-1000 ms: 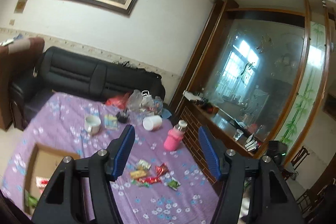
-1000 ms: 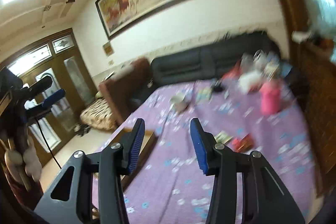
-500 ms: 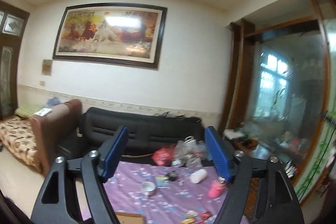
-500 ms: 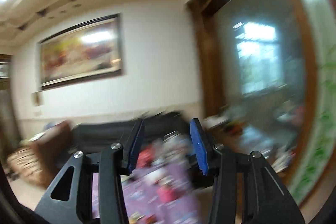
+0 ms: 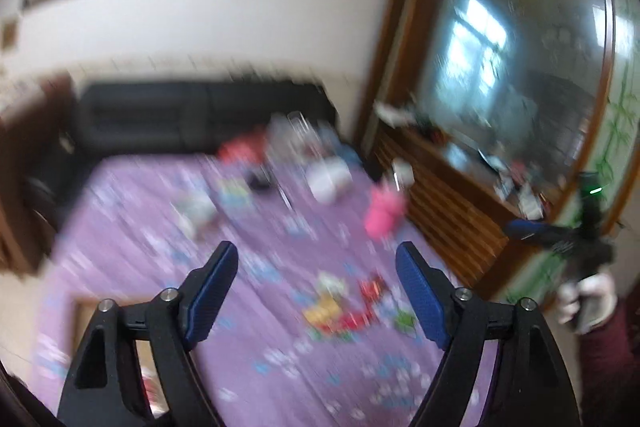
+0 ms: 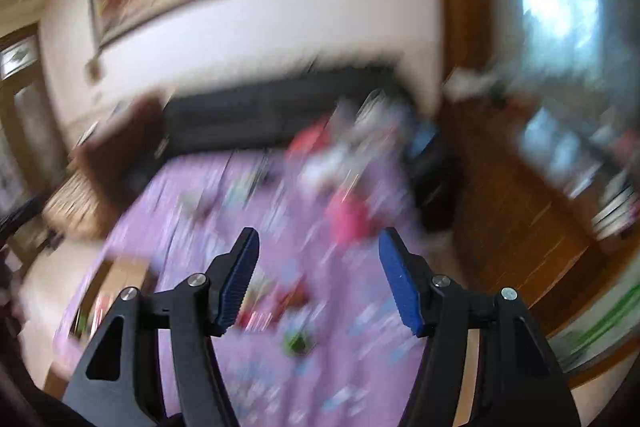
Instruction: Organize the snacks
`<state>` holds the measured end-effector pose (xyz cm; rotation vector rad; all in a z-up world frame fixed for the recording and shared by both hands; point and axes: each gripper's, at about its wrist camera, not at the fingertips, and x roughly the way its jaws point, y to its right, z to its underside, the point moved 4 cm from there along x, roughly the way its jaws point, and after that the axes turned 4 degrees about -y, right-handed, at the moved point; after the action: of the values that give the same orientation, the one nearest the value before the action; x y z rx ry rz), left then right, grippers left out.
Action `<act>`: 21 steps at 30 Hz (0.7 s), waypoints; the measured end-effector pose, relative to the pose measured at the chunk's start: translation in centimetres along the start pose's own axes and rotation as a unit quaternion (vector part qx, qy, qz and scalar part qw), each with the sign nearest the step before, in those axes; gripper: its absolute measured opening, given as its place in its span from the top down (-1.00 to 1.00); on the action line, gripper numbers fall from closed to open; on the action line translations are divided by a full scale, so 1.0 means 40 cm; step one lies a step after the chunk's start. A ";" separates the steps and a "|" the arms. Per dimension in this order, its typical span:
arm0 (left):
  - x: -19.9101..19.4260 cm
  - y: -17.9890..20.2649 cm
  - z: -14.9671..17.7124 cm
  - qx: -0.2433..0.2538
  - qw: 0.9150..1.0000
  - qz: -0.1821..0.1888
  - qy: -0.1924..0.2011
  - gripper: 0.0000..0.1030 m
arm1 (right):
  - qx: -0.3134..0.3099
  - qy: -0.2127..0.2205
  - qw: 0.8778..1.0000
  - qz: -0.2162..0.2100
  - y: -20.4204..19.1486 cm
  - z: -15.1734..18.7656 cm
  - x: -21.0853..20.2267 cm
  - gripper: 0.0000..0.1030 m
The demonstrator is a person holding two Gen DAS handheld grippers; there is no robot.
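Left wrist view: left hand-held gripper (image 5: 316, 291) is spread wide, nothing between the blue pads, hanging above the counter (image 5: 132, 243) with its purple floral cloth. Half a second ago this camera was pitched up at the wall painting and ceiling; now it's tipped back down at the counter, heavy motion blur, so still mid-swing.

Snack packets (image 5: 348, 307), the loose red/yellow/green cluster, sit lower centre of frame, just right of midline between the two fingers and well below them. Cardboard box (image 5: 86, 311) is at the lower left edge, mostly hidden behind the left finger; contents unreadable here. Pink bottle (image 5: 384, 213) is mid-right, white mug (image 5: 196, 211) mid-left, black sofa (image 5: 192, 115) behind. Right hand-held gripper (image 5: 560, 239) shows at the right edge of this view, held out over the counter's side.

Right wrist view: right hand-held gripper (image 6: 318, 279) is also wide open and empty, noticeably wider than a second ago. Same story: it was aimed at the wall, now it looks down at the counter. Snack packets (image 6: 280, 303) smear across lower centre between the fingers, a green one lowest. Cardboard box (image 6: 112, 283) is lower left with something red and green inside.

Read: both tools re-aimed and open, so likely lining up for the next packet pick. Most packets are still loose on the cloth. Too blurred to pick a target yet.
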<state>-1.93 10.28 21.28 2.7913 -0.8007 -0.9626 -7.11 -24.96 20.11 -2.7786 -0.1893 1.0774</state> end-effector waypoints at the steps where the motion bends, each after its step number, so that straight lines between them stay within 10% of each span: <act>1: 0.081 0.004 0.051 0.004 0.999 0.017 -0.028 -0.36 | -0.002 -0.022 1.000 -0.004 -0.002 0.045 0.069 -0.23; 3: 0.174 0.018 0.116 0.017 0.997 0.017 -0.069 -0.01 | -0.005 -0.082 0.996 -0.017 -0.023 0.155 0.230 -0.12; 11: 0.414 0.080 0.271 0.052 0.985 0.020 -0.165 0.00 | 0.074 -0.163 0.983 -0.039 0.000 0.297 0.452 -0.07; 21: 0.575 0.114 0.325 0.116 0.972 -0.005 -0.202 -0.02 | 0.075 -0.146 0.986 -0.021 -0.029 0.275 0.542 -0.07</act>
<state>3.59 -4.03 -0.72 2.8248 -1.0050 -1.5666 1.27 -18.99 -1.93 -2.4641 -0.1906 1.4228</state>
